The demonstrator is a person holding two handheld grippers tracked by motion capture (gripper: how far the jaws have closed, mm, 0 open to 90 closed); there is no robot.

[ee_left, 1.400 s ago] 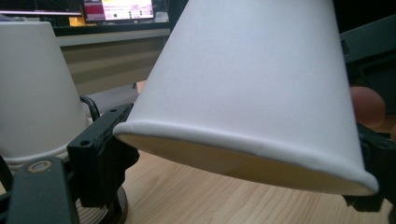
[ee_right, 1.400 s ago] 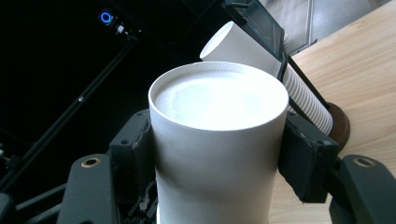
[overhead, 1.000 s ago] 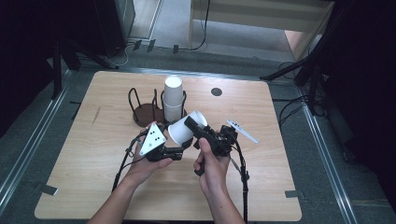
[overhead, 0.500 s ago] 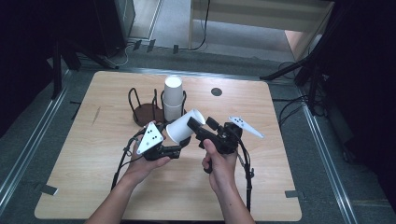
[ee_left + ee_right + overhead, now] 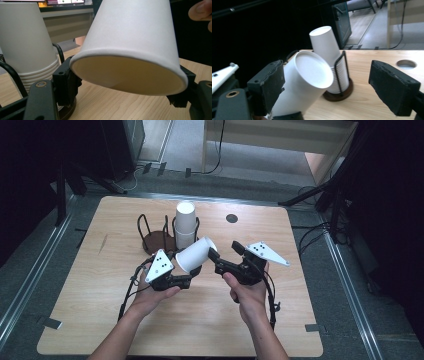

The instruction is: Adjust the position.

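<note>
A white paper cup point(image 5: 196, 255) lies tilted above the table, its closed end pointing up and right. My left gripper point(image 5: 186, 276) is shut on its rim; its jaws closed a little further within the last second. In the left gripper view both jaws press the rim of the cup point(image 5: 132, 37) from either side. My right gripper point(image 5: 225, 250) has just opened and stands open. The closed end of the cup point(image 5: 304, 82) sits beside one pad point(image 5: 268, 87) without being squeezed.
A stack of upturned paper cups point(image 5: 185, 222) stands in a black wire holder point(image 5: 150, 237) on a round brown base just behind the held cup. A round hole point(image 5: 231, 218) is in the tabletop at the back right. Bare wood lies in front of both hands.
My right gripper has opened off the cup and drawn a little up and to the right. My left gripper stays in place with the cup.
</note>
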